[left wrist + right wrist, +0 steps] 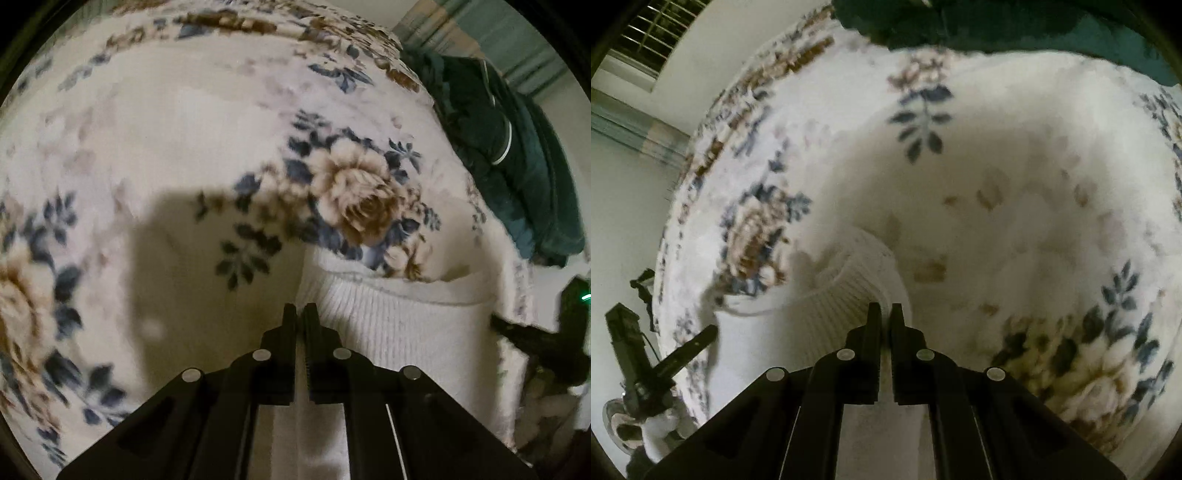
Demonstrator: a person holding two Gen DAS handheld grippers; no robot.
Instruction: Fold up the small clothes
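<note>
Floral blanket [184,155] fills both views, dark green bedding [517,155] bunched upper right of the left view; the white ribbed garment [399,325] hangs lower centre to lower right, stretched between our two claws. Left gripper [300,314] and right gripper [882,312] are both clenched on its edge. For a clean fold we should keep the span taut, lower both corners level, and release only once it lies flat.

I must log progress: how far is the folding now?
Done: nothing looks folded. In hand: the left gripper and right gripper are each shut on the white ribbed garment above the floral blanket. Left: every fold.
</note>
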